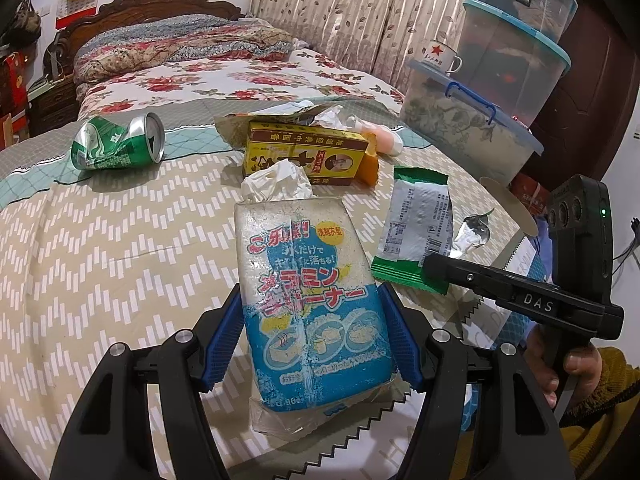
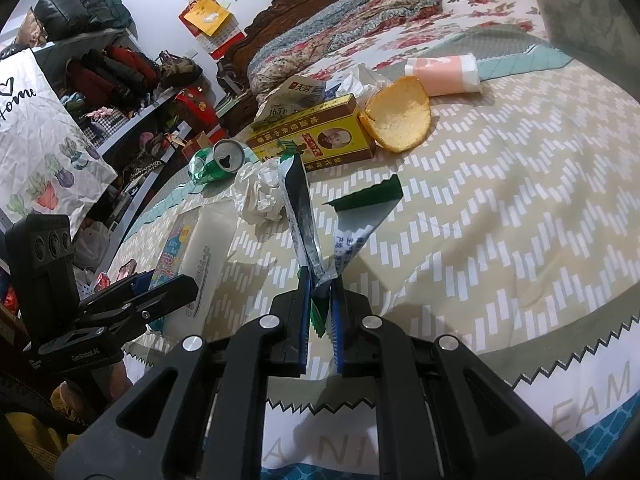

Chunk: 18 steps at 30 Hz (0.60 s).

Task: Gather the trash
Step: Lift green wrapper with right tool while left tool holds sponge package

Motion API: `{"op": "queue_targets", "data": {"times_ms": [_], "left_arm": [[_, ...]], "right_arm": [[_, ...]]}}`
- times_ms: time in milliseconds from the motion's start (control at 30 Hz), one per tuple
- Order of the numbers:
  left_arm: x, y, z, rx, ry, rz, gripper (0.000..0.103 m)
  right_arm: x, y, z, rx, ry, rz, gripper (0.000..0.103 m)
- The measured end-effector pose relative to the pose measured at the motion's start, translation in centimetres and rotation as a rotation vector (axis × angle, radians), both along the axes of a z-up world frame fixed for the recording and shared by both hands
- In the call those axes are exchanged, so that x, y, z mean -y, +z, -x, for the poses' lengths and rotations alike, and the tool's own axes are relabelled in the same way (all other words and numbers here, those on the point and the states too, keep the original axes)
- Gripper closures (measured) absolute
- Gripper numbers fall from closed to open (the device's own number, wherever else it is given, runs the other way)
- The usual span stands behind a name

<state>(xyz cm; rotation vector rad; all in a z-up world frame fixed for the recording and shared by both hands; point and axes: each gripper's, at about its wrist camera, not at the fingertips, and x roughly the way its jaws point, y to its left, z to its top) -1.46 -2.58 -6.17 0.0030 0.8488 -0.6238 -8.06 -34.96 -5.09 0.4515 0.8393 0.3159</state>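
Observation:
My left gripper (image 1: 312,336) is shut on a blue and white sponge pack (image 1: 304,280), its blue pads pressed on both long sides. In the right wrist view the same pack (image 2: 200,252) sits low over the bed's near edge, in the left gripper (image 2: 168,286). My right gripper (image 2: 320,280) is shut on the end of a green and silver snack wrapper (image 2: 302,200), which sticks up from its tips. In the left wrist view that wrapper (image 1: 412,228) lies right of the pack, pinched by the right gripper (image 1: 434,268).
On the bedspread (image 1: 120,260) lie a crushed green can (image 1: 120,144), a yellow carton (image 1: 308,156), crumpled tissue (image 1: 276,180), a foil scrap (image 1: 472,232), a yellow peel (image 2: 396,116) and a pink cup (image 2: 444,74). Stacked plastic boxes (image 1: 480,128) stand at the right.

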Motion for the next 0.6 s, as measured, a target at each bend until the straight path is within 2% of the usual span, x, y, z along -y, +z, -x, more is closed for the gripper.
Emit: {"op": "queue_targets", "data": {"times_ms": [600], "left_arm": [[0.03,0.12,0.08,0.000,-0.001,-0.001,0.041]], "right_arm": [[-0.04,0.04,0.13,0.001,0.000,0.002,0.092]]}}
